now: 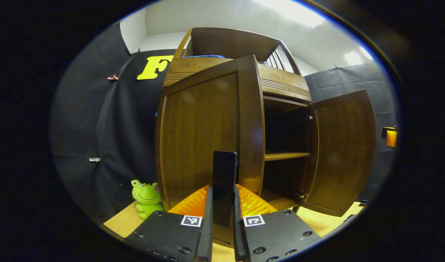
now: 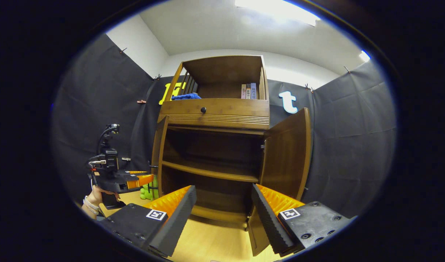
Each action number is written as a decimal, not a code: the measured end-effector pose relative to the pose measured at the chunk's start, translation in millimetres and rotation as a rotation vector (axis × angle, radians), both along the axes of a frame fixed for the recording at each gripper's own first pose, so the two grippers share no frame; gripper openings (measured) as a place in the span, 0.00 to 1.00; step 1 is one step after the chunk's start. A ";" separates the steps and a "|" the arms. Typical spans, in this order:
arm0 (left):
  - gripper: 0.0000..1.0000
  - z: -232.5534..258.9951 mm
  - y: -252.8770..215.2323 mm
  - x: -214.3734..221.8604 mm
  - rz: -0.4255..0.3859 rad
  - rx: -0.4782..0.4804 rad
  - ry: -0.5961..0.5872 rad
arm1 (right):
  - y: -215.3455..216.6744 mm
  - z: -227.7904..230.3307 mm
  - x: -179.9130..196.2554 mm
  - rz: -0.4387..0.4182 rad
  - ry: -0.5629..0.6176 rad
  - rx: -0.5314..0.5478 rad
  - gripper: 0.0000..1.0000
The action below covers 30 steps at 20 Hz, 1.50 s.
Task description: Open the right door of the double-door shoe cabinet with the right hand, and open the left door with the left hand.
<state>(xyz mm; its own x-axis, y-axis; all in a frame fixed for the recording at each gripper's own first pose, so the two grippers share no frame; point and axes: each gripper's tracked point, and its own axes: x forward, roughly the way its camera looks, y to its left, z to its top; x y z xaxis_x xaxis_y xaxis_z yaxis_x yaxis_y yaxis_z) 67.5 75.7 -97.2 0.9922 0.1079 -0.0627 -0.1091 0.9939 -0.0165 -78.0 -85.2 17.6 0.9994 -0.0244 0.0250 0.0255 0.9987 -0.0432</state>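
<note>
The wooden shoe cabinet (image 2: 215, 109) stands with both doors swung out. In the left gripper view, my left gripper (image 1: 223, 191) is shut on the dark upright handle (image 1: 225, 165) of the left door (image 1: 198, 138), which stands partly open. The right door (image 1: 344, 153) hangs wide open beside the dark inside with its shelf (image 1: 286, 155). In the right gripper view, my right gripper (image 2: 224, 218) is open and holds nothing, a short way back from the cabinet front. The right door (image 2: 287, 156) is just beyond its right finger. The left gripper (image 2: 135, 180), held by a hand (image 2: 95, 198), sits at the left door (image 2: 158, 156).
A green frog toy (image 1: 147, 198) sits on the wooden floor (image 2: 207, 243) left of the cabinet. Above the doors is a drawer with a knob (image 2: 203, 109), and the top shelf holds books (image 2: 248, 91) and a blue cloth (image 2: 186, 96). Black cloth walls close in both sides.
</note>
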 end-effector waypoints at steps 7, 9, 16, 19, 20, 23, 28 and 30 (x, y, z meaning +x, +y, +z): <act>0.22 4.0 29.7 -37.7 0.071 0.065 -0.001 | 30.3 -11.2 9.2 0.072 0.015 0.035 0.97; 0.19 4.6 37.9 -45.5 0.086 0.077 -0.001 | 39.1 -13.7 12.1 0.092 0.020 0.040 0.97; 0.12 6.9 65.5 -67.6 0.128 0.081 0.001 | 63.7 -19.2 21.3 0.140 0.030 0.049 0.97; 0.11 7.4 78.4 -77.6 0.160 0.095 -0.005 | 73.0 -21.2 26.7 0.157 0.033 0.051 0.97; 0.11 8.1 83.6 -80.4 0.175 0.103 -0.004 | 76.1 -22.0 28.0 0.163 0.035 0.051 0.97; 0.10 8.4 100.7 -89.3 0.219 0.117 -0.003 | 84.8 -25.7 33.1 0.180 0.044 0.050 0.97; 0.09 16.4 119.0 -110.2 0.269 0.140 -0.012 | 96.4 -31.1 42.6 0.207 0.056 0.061 0.97; 0.10 20.4 124.6 -117.5 0.283 0.147 -0.015 | 101.0 -33.6 44.9 0.218 0.063 0.067 0.97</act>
<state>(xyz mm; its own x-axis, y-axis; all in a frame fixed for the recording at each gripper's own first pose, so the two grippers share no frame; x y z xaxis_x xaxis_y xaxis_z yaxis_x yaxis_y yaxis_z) -50.0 200.3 -76.8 0.9221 0.3867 -0.0119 -0.3825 0.9159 0.1217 -33.1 15.8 -16.0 0.9807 0.1928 -0.0318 -0.1919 0.9810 0.0288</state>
